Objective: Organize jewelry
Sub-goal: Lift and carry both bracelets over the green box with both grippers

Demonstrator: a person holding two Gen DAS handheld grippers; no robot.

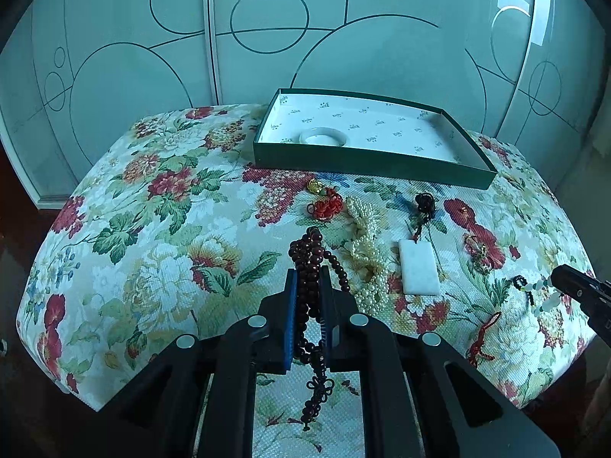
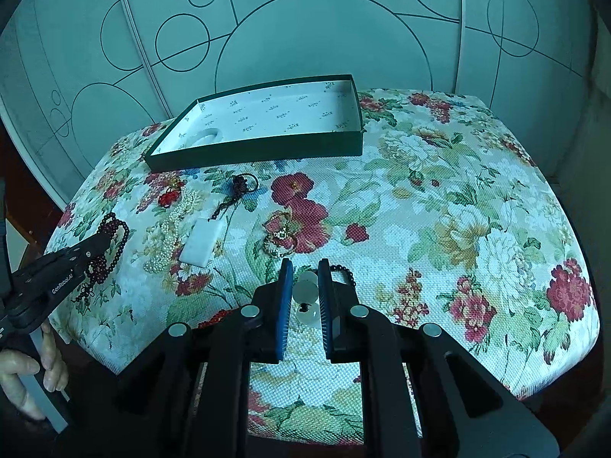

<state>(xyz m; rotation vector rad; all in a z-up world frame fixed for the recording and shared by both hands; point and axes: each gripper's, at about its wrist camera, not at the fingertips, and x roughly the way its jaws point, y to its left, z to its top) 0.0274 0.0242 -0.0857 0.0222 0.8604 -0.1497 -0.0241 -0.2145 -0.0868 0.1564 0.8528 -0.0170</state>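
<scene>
My left gripper (image 1: 308, 273) is shut on a dark red bead string (image 1: 311, 263) that hangs through its jaws above the floral cushion. It also shows in the right wrist view (image 2: 100, 242). My right gripper (image 2: 305, 267) is shut on a pale green bead bracelet (image 2: 305, 292) with a black section; in the left wrist view that bracelet (image 1: 536, 288) hangs from it at the right edge. A green box (image 1: 366, 160) with a white lining stands open at the back and holds a white bangle (image 1: 324, 136).
On the cushion lie a pearl necklace (image 1: 366, 252), a white rectangular pendant (image 1: 419, 271) on a dark cord, a red knot charm (image 1: 328, 204), gold rings (image 2: 280, 234) and a small gold stud (image 2: 294, 182). Glass wardrobe doors (image 1: 267, 38) stand behind.
</scene>
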